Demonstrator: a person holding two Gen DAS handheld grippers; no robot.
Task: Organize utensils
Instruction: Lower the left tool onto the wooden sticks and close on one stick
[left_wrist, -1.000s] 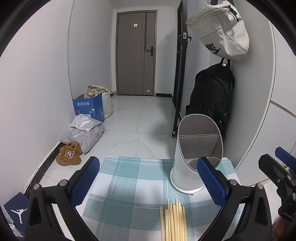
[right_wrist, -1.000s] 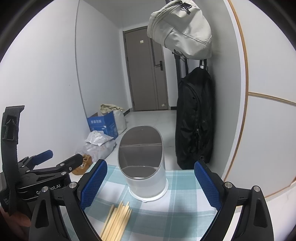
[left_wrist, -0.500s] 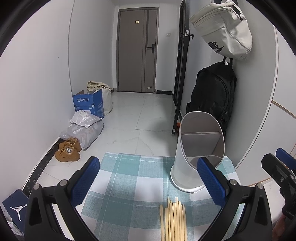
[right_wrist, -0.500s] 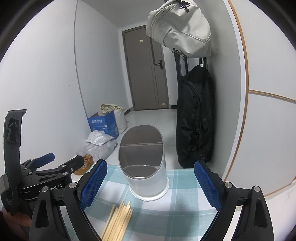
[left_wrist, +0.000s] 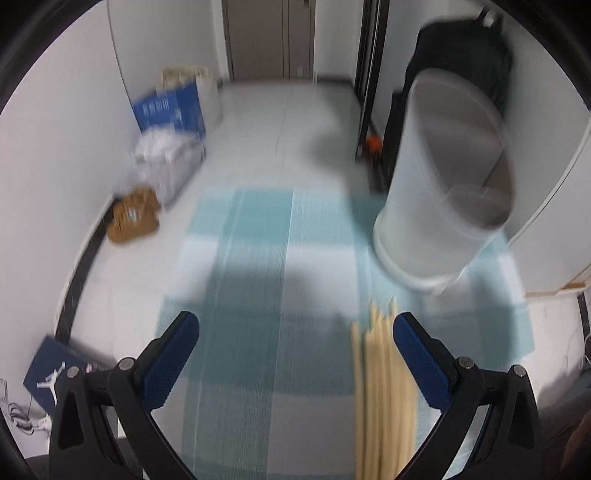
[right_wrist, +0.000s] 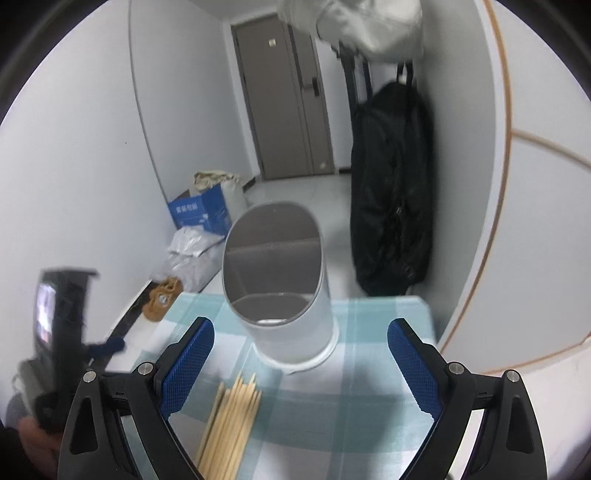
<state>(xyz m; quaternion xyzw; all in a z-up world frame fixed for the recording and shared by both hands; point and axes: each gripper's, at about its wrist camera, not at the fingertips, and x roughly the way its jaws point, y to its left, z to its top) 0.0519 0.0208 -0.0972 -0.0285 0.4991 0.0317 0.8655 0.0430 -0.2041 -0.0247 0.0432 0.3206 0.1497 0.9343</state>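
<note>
A bundle of wooden chopsticks (left_wrist: 380, 391) lies on a teal checked cloth (left_wrist: 258, 295), just inside my left gripper's right finger. It also shows in the right wrist view (right_wrist: 231, 417). A white oval utensil holder (right_wrist: 280, 288) with a divider stands upright on the cloth behind the chopsticks; in the left wrist view the holder (left_wrist: 443, 192) is at the right. My left gripper (left_wrist: 295, 354) is open and empty, low over the cloth. My right gripper (right_wrist: 299, 362) is open and empty, above the chopsticks. The left gripper's body (right_wrist: 59, 332) appears blurred at the left.
The cloth (right_wrist: 369, 369) covers a small table against a white wall. A black backpack (right_wrist: 391, 195) and a pale bag (right_wrist: 362, 26) hang on the right. On the floor at left are a blue box (right_wrist: 197, 212), plastic bags and brown shoes (right_wrist: 160, 299).
My left gripper has dropped and tilted down toward the cloth and chopsticks, its view now blurred. My right gripper has tilted slightly downward. Both stay open.
</note>
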